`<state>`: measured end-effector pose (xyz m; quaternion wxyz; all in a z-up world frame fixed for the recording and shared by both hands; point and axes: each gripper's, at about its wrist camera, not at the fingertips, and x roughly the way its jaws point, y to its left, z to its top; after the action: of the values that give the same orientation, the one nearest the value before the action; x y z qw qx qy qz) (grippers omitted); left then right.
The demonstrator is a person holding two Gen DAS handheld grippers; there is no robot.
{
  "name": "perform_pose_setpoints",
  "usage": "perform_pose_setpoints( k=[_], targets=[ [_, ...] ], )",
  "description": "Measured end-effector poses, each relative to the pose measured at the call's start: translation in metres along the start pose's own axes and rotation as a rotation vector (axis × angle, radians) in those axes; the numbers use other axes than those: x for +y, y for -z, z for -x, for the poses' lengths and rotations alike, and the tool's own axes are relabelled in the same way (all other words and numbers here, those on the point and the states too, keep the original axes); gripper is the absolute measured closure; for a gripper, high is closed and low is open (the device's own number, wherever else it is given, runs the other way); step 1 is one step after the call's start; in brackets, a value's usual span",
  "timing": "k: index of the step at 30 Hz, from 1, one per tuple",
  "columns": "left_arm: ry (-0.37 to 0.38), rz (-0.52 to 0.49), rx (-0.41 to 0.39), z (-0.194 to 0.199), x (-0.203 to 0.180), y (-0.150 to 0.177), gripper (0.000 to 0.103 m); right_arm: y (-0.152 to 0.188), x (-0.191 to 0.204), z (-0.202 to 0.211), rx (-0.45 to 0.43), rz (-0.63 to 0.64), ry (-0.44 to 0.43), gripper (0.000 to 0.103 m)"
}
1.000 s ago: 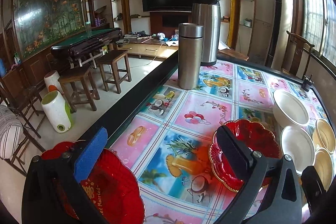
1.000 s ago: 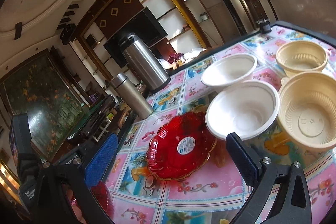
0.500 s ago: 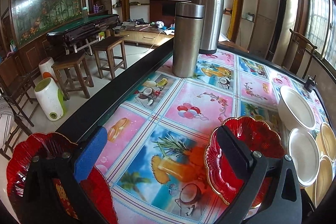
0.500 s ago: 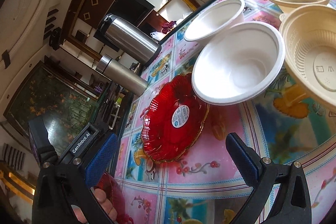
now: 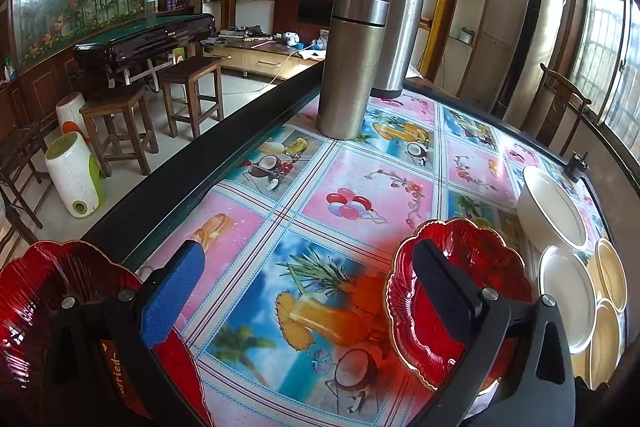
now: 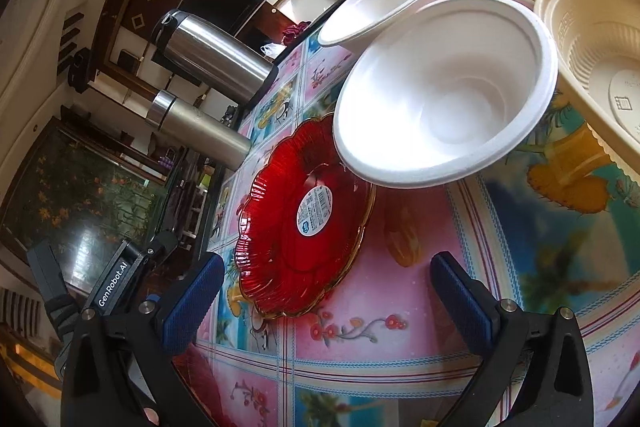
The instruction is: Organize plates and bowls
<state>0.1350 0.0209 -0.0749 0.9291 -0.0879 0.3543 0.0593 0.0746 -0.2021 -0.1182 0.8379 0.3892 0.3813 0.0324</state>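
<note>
The left gripper (image 5: 308, 283) is spread wide with nothing between its fingers, poised above the patterned tablecloth (image 5: 360, 195). Beneath its blue-padded finger, at 8 o'clock in the left wrist view, a red plate at the table edge (image 5: 44, 291) is seen partly overhanging; whether it is touched by the gripper cannot be told. A second red plate with a gilt rim (image 5: 496, 275) lies at 4 o'clock, partly hidden behind the black finger. Two steel flasks (image 5: 352, 67) stand upright at 12 o'clock, one just behind the other. The right gripper (image 6: 324, 291) is likewise held wide and empty over the cloth. In its view the gilt-rimmed plate, bearing a round label, is found at the centre, just beyond the fingertips, with the near white bowl (image 6: 448, 91) overlapping its rim at 1 o'clock. A far white bowl (image 6: 384, 3) sits at 12 o'clock, and two cream bowls (image 6: 600, 39) are placed at 2 o'clock.
</note>
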Motion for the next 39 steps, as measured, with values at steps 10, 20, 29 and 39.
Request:
perform_pose_setpoints(
  k=[10, 20, 29, 39],
  targets=[
    [0.013, 0.012, -0.004, 0.001, 0.006, -0.001, 0.0, 0.002, 0.009, -0.008, -0.038, 0.017, 0.047, 0.001],
    [0.031, 0.007, 0.046, -0.008, 0.006, -0.001, 0.0, 0.001, -0.007, -0.019, -0.003, -0.067, 0.068, 0.082],
    [0.159, 0.077, 0.178, -0.033, 0.008, 0.001, 0.0, -0.002, -0.017, -0.02, 0.025, -0.106, 0.036, 0.093],
    [0.262, 0.097, 0.189, -0.025, 0.0, 0.001, 0.0, -0.006, -0.019, -0.021, 0.046, -0.107, 0.019, 0.092]
  ],
)
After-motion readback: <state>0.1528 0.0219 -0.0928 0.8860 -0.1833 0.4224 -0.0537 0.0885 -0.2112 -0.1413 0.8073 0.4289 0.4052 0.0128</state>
